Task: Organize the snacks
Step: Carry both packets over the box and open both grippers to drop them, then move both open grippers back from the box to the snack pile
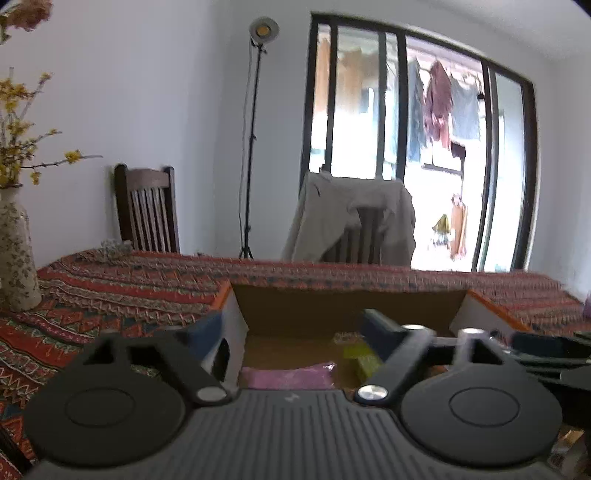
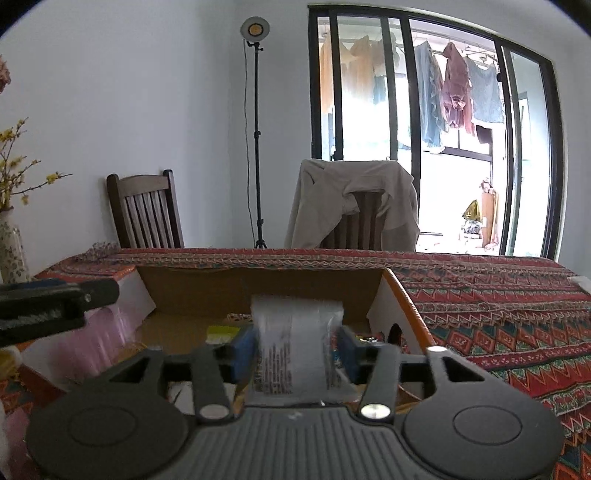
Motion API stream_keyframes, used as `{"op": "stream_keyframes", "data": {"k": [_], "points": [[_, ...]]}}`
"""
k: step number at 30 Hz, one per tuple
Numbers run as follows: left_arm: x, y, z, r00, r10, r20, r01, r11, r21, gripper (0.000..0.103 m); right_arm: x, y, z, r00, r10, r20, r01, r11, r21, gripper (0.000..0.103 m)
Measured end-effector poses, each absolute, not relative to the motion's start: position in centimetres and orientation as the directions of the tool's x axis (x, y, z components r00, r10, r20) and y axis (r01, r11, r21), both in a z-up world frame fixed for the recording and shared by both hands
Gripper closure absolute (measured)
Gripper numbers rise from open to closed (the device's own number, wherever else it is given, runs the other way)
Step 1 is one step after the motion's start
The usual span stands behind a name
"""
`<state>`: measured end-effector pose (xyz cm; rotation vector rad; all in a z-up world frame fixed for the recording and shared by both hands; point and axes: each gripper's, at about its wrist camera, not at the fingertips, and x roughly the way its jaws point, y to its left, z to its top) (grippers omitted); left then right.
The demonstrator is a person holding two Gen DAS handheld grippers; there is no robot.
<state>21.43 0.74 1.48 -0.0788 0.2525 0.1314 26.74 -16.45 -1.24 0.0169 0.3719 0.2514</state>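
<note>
Left hand-held gripper [image 1: 291, 332]: jaws spread wide, nothing pressed between the blue pads; its fingers are seen over the open cardboard box [image 1: 347, 306]. Below and between them, a pink snack packet [image 1: 286, 376] lies on the box floor, with a yellow-green packet [image 1: 360, 356] just beside it toward the right. No print can be made out on either; both are blurred.

Right hand-held gripper [image 2: 297, 349]: jaws part open, a clear plastic packet [image 2: 295, 332] standing upright between the blue pads. Whether the pads still press on it cannot be told; a narrow gap seems visible at each side. Dark lines of small print run down the packet's face, too blurred to be read. A yellow packet [image 2: 221, 332] is seen on the box floor to the left of it.

The box's flaps are folded outward, white on the inner face with an orange edge. The box rests on a tabletop covered by a red patterned cloth [image 2: 498, 314].

Further out: a floral vase [image 1: 14, 251] with yellow blossom branches at the left, a dark wooden chair [image 2: 146, 210] against the wall, a second chair draped with a beige garment [image 2: 354, 199], a light on a tall stand [image 2: 255, 29], and laundry hung beyond the glass doors [image 2: 454, 88].
</note>
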Motion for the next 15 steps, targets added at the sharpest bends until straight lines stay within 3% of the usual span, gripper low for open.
{"op": "stream_keyframes", "data": {"k": [1, 2, 3, 15], "points": [[21.30, 0.85, 1.49, 0.961, 0.128, -0.245, -0.147, 0.987, -0.063, 0.004, 26.63, -16.62, -1.20, 0.904, 0.246, -0.349, -0.236, 0.969, 0.070, 0.022], [21.18, 0.94, 1.49, 0.962, 0.135, -0.239, -0.155, 0.986, -0.068, 0.000, 26.53, -16.77, -1.18, 0.908, 0.246, -0.340, -0.233, 0.969, 0.078, 0.007], [21.05, 1.04, 1.48, 0.962, 0.140, -0.235, -0.162, 0.984, -0.076, 0.000, 26.43, -16.92, -1.18, 0.911, 0.247, -0.332, -0.231, 0.969, 0.087, 0.000], [21.39, 1.53, 1.36, 0.949, 0.147, -0.278, -0.180, 0.979, -0.099, 0.000, 26.65, -17.25, -1.24, 0.913, 0.235, -0.332, -0.216, 0.972, 0.094, 0.000]]}}
